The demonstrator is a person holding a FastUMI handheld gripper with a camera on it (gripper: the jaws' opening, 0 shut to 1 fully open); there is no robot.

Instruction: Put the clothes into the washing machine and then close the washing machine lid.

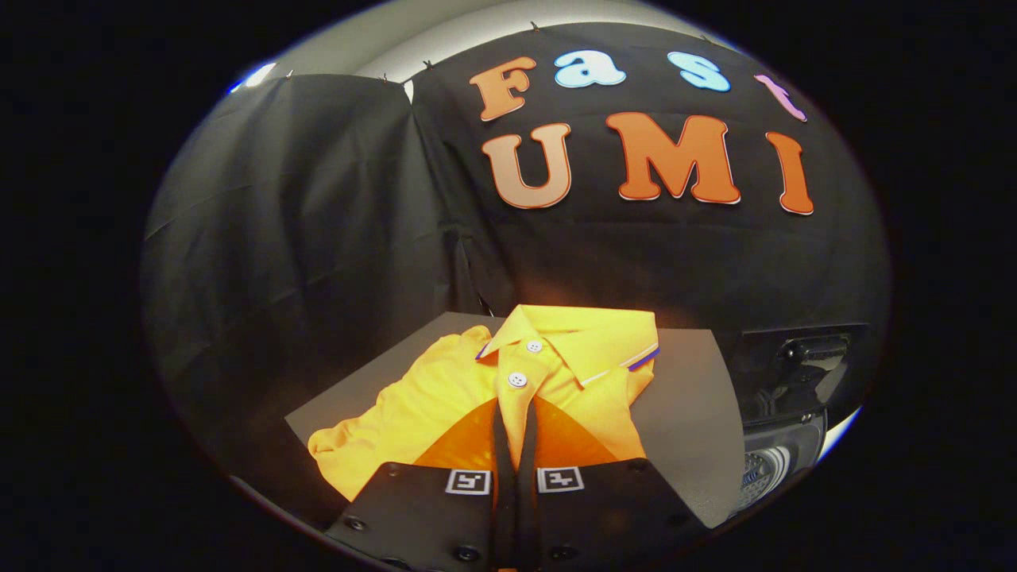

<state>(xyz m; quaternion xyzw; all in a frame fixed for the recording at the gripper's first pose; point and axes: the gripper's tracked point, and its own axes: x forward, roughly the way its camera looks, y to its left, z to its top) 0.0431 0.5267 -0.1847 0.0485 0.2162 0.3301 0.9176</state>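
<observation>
Yellow shirt (508,381), gripped at its placket by the closed gripper (515,421), is lifted off the grey board (683,413); washing machine (783,445) beside, loading and lid-closing judged outstanding.

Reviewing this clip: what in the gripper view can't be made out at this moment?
- Gripper: its fingers lie close together over the yellow shirt; whether cloth is pinched between them is hidden by the fingers themselves.
- Shirt's lower part: covered by the gripper body.
- Washing machine, beyond the grey board: dark and cut off at the side; what lies inside the drum cannot be told.
</observation>
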